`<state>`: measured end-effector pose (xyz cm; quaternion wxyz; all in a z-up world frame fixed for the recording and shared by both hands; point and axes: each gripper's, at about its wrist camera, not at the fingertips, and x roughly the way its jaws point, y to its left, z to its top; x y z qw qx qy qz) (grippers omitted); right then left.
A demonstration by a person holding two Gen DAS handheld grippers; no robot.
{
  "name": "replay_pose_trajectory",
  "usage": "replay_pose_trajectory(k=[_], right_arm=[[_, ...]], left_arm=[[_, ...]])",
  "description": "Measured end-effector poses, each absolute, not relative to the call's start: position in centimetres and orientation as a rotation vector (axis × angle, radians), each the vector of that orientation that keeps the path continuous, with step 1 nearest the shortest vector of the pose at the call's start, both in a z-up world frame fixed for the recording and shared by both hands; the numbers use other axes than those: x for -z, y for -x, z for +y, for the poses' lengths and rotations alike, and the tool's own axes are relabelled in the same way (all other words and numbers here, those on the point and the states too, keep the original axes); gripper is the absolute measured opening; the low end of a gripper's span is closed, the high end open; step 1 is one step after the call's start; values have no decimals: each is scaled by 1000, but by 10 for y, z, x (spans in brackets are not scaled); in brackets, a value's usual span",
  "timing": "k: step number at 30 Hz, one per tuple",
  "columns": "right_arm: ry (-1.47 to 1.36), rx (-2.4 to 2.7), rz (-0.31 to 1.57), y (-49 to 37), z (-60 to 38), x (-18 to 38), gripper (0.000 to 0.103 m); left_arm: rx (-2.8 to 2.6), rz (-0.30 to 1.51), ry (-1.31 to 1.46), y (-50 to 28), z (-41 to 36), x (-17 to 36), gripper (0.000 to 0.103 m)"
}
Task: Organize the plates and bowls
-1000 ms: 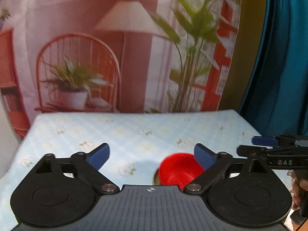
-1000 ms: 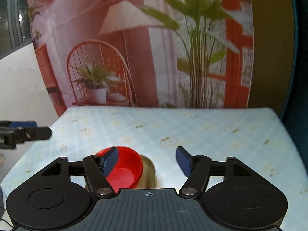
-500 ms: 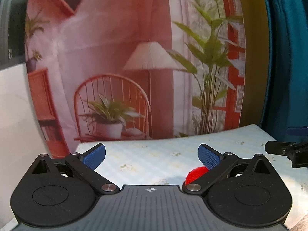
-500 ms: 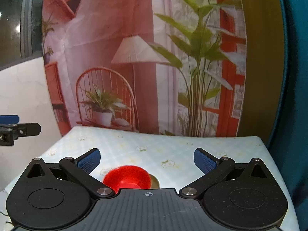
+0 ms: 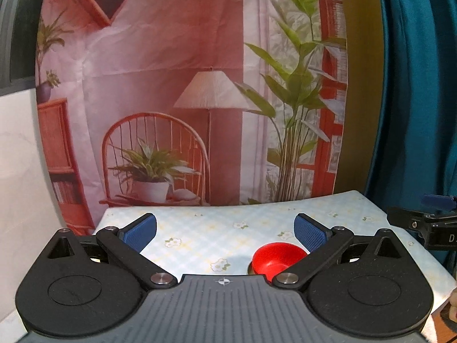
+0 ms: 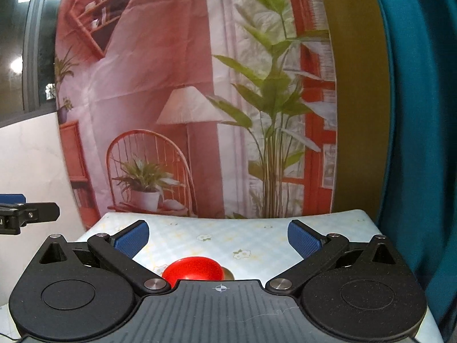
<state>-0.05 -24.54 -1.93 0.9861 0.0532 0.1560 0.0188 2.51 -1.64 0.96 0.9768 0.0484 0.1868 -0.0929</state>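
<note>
Right wrist view: we are holding both the right gripper point(image 6: 218, 235) and the left gripper point(image 5: 225, 230) wide, empty. We are seeing the red bowl point(image 6: 192, 270) near us on the table point(image 6: 257, 234) (probably light, slippery plastic), best pinched at its rim.

Printed backdrop behind a cloth-covered counter

The counter point(image 5: 200, 228) wears a pale checked cloth with small flowers. Behind it hangs a backdrop point(image 5: 171, 85) printed with a lamp, a wicker chair holding a potted plant, and a tall leafy plant; a teal curtain point(image 5: 414, 85) hangs to the right.
</note>
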Motion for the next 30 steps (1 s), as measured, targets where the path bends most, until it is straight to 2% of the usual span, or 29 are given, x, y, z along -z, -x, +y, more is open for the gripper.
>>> replay_pose_trajectory(k=[30], right_arm=[[-78,-49,321,9,-240,14,103]], left_arm=[[172,376,-93,-17,-13,-10,103]])
